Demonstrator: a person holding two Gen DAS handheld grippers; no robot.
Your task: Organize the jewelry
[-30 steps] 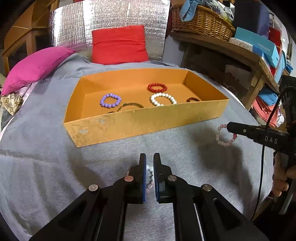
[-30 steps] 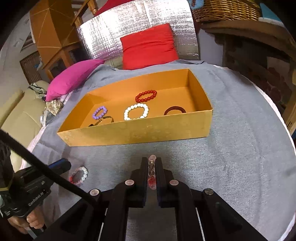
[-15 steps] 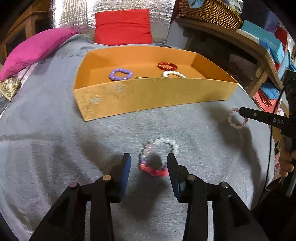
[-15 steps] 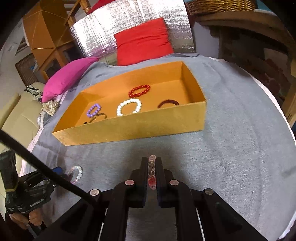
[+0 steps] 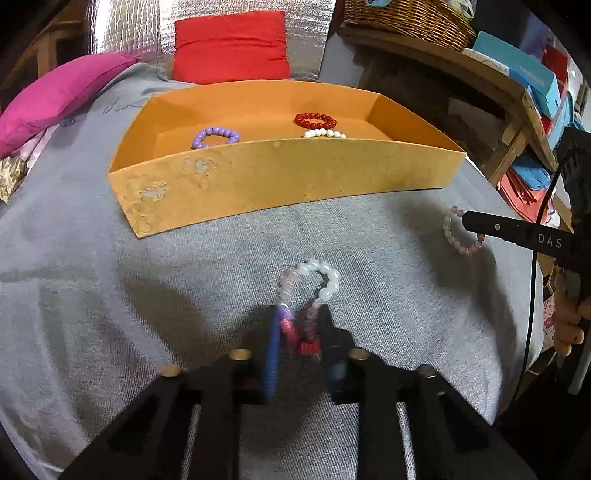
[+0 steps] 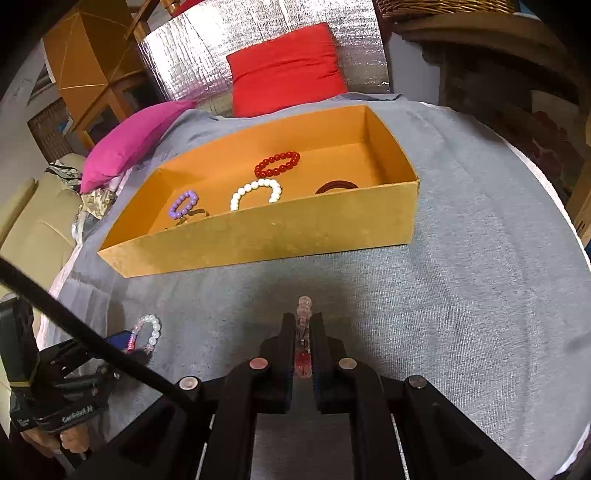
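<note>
we count several bracelets in the orange box; left gripper pinches a white-pink bracelet, right gripper clamps a clear-pink bracelet; both undelivered.

Cushions, foil and shelving lying beyond the fingers

Straight ahead of the fingers, a red cushion is leaning against a silver foil panel — a magenta pillow is resting ahead and to the left. Far ahead and right, a wicker basket is sitting on a wooden shelf with blue boxes — grey cloth is spreading under everything.
</note>
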